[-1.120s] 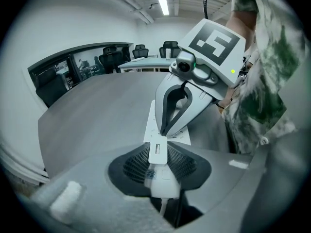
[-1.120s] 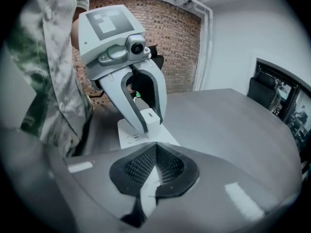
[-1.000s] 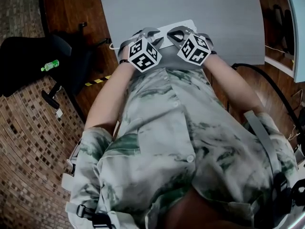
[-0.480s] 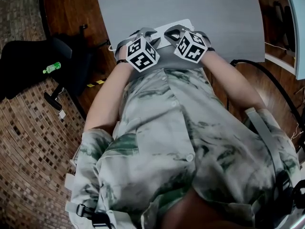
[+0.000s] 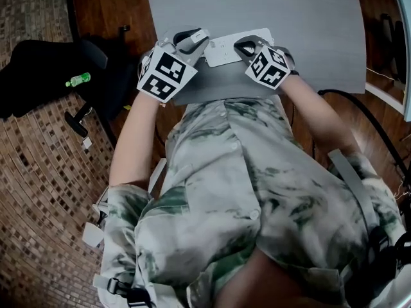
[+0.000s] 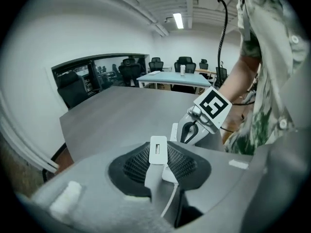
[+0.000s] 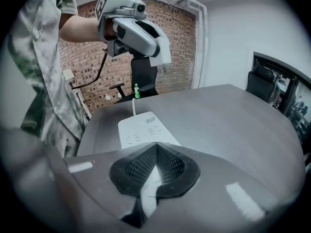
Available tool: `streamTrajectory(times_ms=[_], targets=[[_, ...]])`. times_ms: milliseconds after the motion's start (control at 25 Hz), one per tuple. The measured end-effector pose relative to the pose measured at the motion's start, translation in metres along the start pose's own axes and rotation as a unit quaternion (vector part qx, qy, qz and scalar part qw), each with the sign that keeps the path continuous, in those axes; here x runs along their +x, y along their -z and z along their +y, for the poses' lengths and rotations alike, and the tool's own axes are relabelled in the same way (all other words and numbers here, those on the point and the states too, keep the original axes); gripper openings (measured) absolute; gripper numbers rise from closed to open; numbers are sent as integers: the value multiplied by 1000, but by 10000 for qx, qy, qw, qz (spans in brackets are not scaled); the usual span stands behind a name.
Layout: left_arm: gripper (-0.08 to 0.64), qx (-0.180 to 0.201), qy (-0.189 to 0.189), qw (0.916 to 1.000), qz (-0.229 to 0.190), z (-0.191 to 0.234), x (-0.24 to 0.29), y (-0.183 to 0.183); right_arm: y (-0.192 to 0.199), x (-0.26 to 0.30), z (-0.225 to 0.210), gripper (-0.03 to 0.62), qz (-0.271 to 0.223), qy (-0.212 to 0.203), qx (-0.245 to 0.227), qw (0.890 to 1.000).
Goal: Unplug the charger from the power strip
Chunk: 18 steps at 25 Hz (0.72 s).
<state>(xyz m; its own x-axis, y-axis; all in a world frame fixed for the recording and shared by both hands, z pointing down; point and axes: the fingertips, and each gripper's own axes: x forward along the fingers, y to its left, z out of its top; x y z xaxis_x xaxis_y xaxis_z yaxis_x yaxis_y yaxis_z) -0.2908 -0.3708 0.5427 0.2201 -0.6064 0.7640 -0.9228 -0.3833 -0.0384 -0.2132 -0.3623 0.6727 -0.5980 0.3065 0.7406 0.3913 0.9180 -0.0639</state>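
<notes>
The white power strip point(image 5: 226, 49) lies on the grey table point(image 5: 257, 5) close to its near edge. In the left gripper view a small white charger point(image 6: 158, 150) with a white cable point(image 6: 170, 203) is clamped between the jaws, lifted clear of the strip. My left gripper point(image 5: 189, 40) hangs above the strip's left end and shows high at the upper left in the right gripper view point(image 7: 133, 30). My right gripper point(image 5: 247, 43) is shut, its tips pressed onto the strip's near end point(image 7: 141, 130). The sockets I can see are empty.
A black office chair point(image 5: 45, 69) with a green bottle point(image 5: 77, 79) on it stands left of the table on the brick floor. A black cable point(image 5: 359, 108) loops at the right. The strip's own white cord point(image 7: 133, 106) runs off the table's far edge.
My left gripper has risen and swung left, off the power strip, taking the charger with it. The right gripper stays put on the strip.
</notes>
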Motion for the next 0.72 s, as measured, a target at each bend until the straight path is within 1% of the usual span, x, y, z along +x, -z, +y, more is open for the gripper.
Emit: streamTrajectory(times_ms=[80,200,280,400,480,560,640,720], targets=[[110,-343,-123,9990,-247,4,-19,-2,0,-1,-1,2,-6,90,-49,9999],[110,-754,-280,9942,-713,1,-52,-4,-2,-1,-2,1,36,259,-171,9995],[110,-833,-439,9907,-985,-5,-77,-3,-12,-10,-2,0,-78,522,-204,9984],[110,-839,-674,9856,-1306,-15,-120,5,-44,-34,3,2,-585,951,-154,9936],[110,-922,-783,9821,-1448,-23,-152,17,-60,-46,18,1,-784,1117,-181,9905],[110,-967,-848,9787,-1601,-36,-183,30,-69,-58,38,0,-853,1293,-163,9878],[110,-968,-856,9762,-1742,-57,-214,49,-76,-70,68,2,-878,1412,-9,9861],[110,-1082,-809,9732,-1860,-81,-245,72,-89,-78,110,2,-1021,1430,166,9843]])
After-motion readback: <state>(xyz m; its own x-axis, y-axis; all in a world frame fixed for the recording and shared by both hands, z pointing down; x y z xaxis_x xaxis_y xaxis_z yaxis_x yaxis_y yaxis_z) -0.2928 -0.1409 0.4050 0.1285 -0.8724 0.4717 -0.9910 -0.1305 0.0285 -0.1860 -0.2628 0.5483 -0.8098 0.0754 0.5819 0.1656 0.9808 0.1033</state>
